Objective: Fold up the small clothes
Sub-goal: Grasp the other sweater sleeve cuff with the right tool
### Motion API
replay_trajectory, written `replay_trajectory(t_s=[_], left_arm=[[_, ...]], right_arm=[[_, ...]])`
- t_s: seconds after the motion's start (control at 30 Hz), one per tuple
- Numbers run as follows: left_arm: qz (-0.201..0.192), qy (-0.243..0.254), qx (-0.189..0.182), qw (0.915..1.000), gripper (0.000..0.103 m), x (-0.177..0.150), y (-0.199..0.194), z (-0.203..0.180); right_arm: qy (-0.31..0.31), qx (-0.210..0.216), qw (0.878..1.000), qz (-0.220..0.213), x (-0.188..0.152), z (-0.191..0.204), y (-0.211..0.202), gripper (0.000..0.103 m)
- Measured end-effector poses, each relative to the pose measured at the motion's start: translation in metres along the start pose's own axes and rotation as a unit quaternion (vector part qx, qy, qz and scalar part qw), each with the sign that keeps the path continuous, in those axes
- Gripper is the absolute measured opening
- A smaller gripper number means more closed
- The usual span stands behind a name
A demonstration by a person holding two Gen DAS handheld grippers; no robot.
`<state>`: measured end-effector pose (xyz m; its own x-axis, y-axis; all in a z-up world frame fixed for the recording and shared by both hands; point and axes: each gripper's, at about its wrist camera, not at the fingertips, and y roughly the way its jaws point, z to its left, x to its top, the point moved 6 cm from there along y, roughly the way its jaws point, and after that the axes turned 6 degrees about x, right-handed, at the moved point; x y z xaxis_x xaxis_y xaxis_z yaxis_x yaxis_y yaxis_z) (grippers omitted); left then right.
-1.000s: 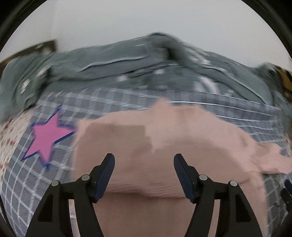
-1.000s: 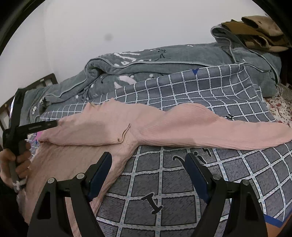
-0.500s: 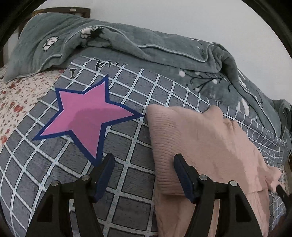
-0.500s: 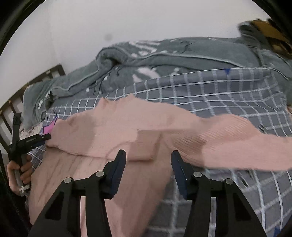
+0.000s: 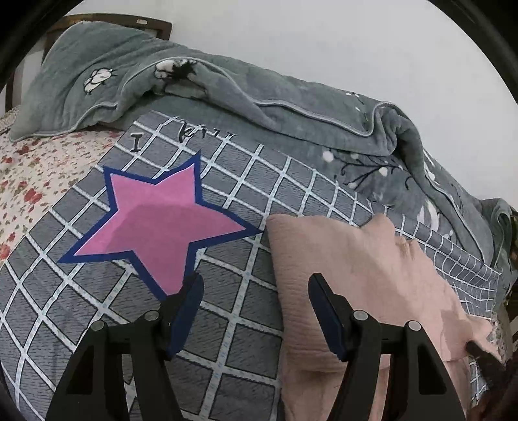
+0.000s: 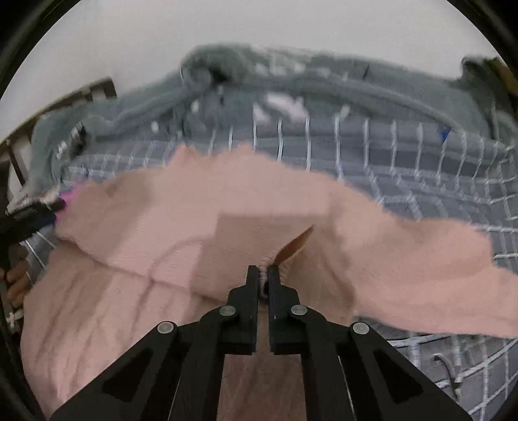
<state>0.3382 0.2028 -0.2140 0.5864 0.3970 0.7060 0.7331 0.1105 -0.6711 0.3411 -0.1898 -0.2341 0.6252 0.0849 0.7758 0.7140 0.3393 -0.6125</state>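
Mid-fold: our right tool [image 6: 263, 270] is pinched onto the pink sweater's [image 6: 181, 233] folded edge, apparently near the armpit (view blurred). Left tool [image 5: 255, 311] gapes wide, empty, beside the sweater on the bed [image 5: 226, 324]. Next: carry the fold across.

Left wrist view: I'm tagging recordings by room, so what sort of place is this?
Most likely a bedroom. The pink knitted garment lies on a bed spread with a grey checked cover with a pink star; a rumpled grey fleece blanket is heaped behind, and a dark wooden headboard meets a plain wall.
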Motion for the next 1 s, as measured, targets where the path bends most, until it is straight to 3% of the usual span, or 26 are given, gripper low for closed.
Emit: replay_trajectory(t_s=[0.1,0.2,0.3,0.43,0.47,0.63,0.73,0.8,1.0], left_arm=[[-0.005,0.019,0.004,0.9998,0.065,0.001,-0.001,-0.010],[0.004,0.038,0.012,0.9992,0.065,-0.002,0.006,-0.020],[0.018,0.054,0.026,0.9981,0.065,-0.007,0.013,-0.026],[0.048,0.078,0.070,0.9933,0.066,-0.016,0.029,-0.029],[0.045,0.082,0.076,0.9927,0.066,-0.016,0.028,-0.029],[0.017,0.089,0.077,0.9928,0.066,-0.012,0.013,-0.034],[-0.006,0.087,0.064,0.9941,0.066,-0.008,0.003,-0.035],[-0.013,0.090,0.061,0.9940,0.066,-0.007,0.001,-0.039],[0.015,0.120,0.089,0.9887,0.066,-0.020,0.019,-0.046]], right_arm=[[0.016,-0.012,0.999,-0.046,0.007,-0.016,-0.027,0.005],[0.028,-0.039,0.999,-0.019,-0.003,-0.034,-0.017,0.005],[0.044,-0.025,0.999,0.019,-0.014,-0.034,-0.007,0.005],[0.015,-0.037,0.999,0.031,-0.016,-0.024,-0.005,0.017],[0.016,-0.032,0.999,0.034,-0.017,-0.024,-0.004,0.025],[0.040,-0.018,0.999,0.017,-0.011,-0.043,-0.025,0.033],[0.043,-0.047,0.998,-0.017,-0.001,-0.069,-0.055,0.048],[0.050,-0.070,0.996,-0.034,0.004,-0.091,-0.074,0.048],[0.084,-0.126,0.987,-0.049,-0.002,-0.158,-0.119,0.051]])
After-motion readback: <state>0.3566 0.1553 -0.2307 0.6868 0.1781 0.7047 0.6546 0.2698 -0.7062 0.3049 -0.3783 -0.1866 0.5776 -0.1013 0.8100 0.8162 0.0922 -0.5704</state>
